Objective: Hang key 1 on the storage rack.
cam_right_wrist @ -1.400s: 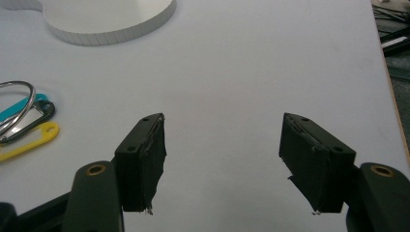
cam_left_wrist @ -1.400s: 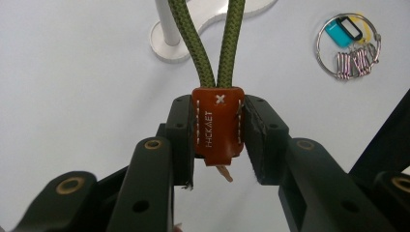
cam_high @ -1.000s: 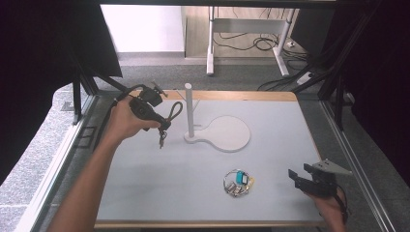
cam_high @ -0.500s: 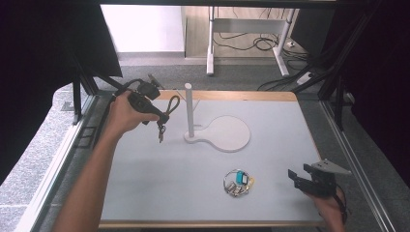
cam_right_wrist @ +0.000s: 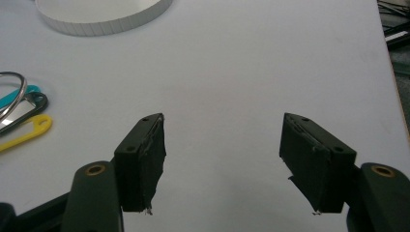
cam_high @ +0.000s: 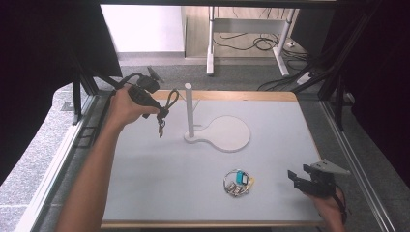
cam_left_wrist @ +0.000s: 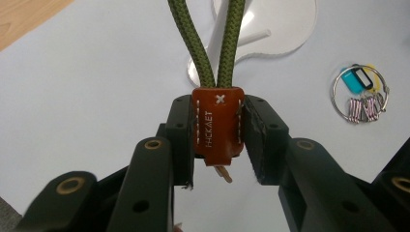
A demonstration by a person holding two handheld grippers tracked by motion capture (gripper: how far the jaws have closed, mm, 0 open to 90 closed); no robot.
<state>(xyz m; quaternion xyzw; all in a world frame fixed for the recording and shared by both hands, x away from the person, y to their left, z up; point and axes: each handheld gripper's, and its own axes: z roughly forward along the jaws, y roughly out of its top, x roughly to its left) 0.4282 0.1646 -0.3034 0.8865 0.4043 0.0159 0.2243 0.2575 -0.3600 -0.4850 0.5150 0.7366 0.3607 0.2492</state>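
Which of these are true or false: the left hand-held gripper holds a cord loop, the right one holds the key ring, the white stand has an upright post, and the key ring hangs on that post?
1. The left hand-held gripper grips a green cord keychain by its brown leather tab. True.
2. The right hand-held gripper holds the key ring. False: its jaws are open and empty.
3. The white stand has an upright post. True.
4. The key ring hangs on the post. False: it lies on the table.
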